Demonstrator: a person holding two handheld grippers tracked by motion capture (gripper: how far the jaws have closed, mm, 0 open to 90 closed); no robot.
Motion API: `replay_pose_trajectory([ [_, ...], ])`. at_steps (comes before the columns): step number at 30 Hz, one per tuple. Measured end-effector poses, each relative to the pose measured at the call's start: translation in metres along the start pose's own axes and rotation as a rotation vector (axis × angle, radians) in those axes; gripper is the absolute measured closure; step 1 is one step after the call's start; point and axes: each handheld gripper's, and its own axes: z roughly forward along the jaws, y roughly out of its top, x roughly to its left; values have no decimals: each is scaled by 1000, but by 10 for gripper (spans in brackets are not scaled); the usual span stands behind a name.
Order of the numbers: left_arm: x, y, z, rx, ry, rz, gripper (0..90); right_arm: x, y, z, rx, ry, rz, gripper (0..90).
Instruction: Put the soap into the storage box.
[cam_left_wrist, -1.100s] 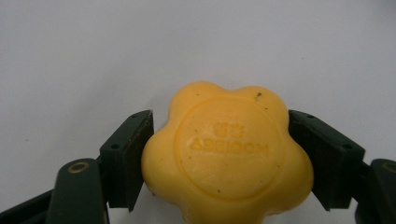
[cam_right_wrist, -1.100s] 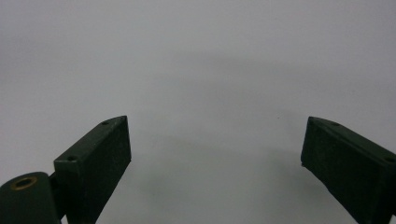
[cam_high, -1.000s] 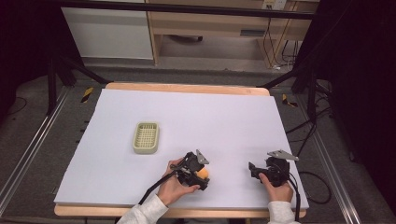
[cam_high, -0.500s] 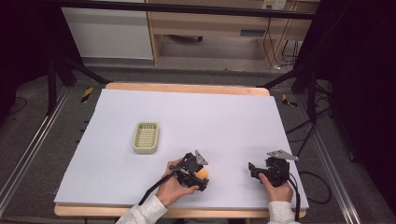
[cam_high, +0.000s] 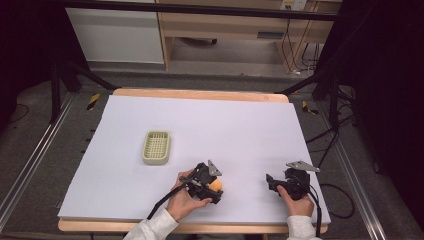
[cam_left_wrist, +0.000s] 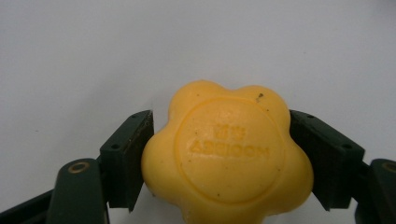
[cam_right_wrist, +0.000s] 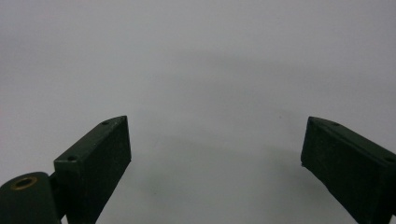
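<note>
The left gripper (cam_left_wrist: 224, 163) clamps the yellow flower-shaped soap (cam_left_wrist: 227, 156) between both jaws, securing it for carrying. The right gripper (cam_right_wrist: 215, 158) stands wide, nothing between its jaws.

1. The yellow flower-shaped soap (cam_left_wrist: 227, 156), at the lower centre of the left gripper view, bears embossed lettering inside a raised ring.
2. The letters appear upside down; roughly "MOOIDEA", uncertain.

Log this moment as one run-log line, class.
left hand-held gripper: shut on yellow soap | right hand-held gripper: open, holding nothing | green basket: on the table, apart from both
</note>
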Motion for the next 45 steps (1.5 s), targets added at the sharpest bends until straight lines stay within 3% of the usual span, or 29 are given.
replay_pose_trajectory([
  [13,13,0,-28,-43,20,-22,252,0,0,0,2,-1,4,88],
  [39,73,-27,-84,-115,112,-158,252,0,0,0,1,-2,0,89],
  [45,84,-31,-93,-116,138,-168,253,0,0,0,2,-1,1,89],
])
